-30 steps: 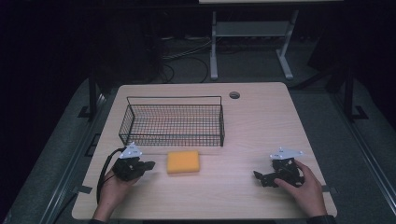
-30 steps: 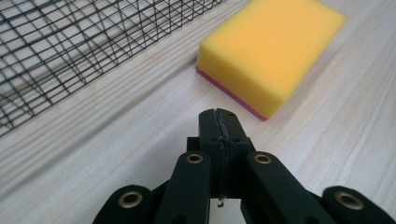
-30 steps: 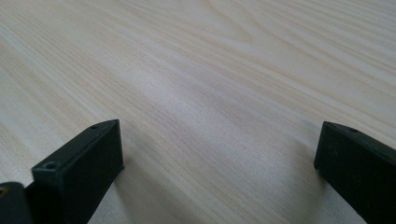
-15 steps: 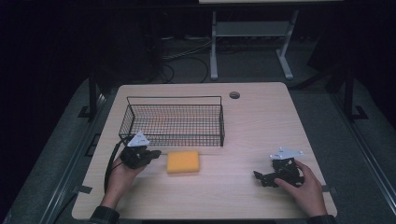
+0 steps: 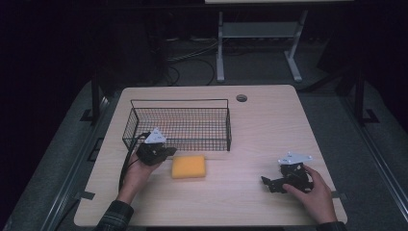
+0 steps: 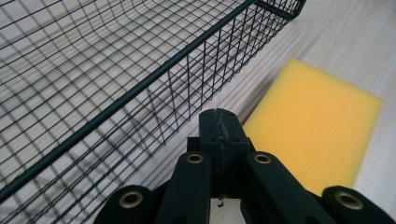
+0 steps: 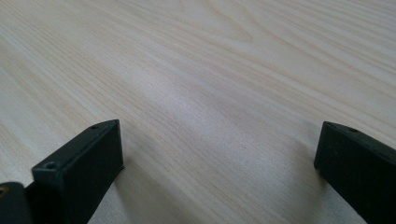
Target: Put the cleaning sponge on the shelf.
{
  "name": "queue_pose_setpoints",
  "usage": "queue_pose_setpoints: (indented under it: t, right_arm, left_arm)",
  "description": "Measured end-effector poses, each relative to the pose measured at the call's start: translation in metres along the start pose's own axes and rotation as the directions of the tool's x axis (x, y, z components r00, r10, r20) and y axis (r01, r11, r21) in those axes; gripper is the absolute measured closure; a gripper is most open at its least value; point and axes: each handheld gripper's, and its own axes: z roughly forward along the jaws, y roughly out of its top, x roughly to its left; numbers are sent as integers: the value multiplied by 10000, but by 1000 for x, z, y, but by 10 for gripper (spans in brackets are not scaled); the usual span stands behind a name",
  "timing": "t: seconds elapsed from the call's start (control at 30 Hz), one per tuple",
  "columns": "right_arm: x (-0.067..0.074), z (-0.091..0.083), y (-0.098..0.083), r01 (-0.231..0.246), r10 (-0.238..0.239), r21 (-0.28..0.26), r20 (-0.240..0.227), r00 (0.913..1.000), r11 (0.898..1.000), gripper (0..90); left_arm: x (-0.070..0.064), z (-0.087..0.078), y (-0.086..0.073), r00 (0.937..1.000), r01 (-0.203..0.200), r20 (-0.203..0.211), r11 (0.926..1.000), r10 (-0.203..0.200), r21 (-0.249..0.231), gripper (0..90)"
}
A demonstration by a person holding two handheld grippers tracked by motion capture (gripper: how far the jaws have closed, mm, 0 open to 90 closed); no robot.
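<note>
Dark floor rings my bench; left tool, jaws together, nears the sponge beside the basket; right tool rests apart, lower right.

dim room, dark around a softly lit bench. gripper views brighter and sharp; near fingers slightly soft, casting faint shadows. basket mesh throws thin shadows.

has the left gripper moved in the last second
Yes. In the high view the left gripper has gone forward and a little right, up to the wire basket's front wall, beside the yellow sponge.
</note>
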Motion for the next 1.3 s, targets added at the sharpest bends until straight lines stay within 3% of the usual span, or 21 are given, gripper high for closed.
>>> queue_pose_setpoints:
  t: [0.2, 0.6, 1.3]
  right_arm:
    - [0, 0, 0, 0, 0, 1, -1, 10000, 10000, 4]
    - [0, 0, 0, -1, 1, 1, 0, 10000, 10000, 4]
    - [0, 0, 0, 0, 0, -1, 1, 10000, 10000, 4]
  left_arm:
    - [0, 10, 2, 10000, -38, 44, 9997, 37, 259, 898]
    - [0, 11, -2, 9998, 110, 165, 9984, -119, 548, 899]
    - [-13, -4, -16, 9987, 281, 409, 9960, -317, 854, 898]
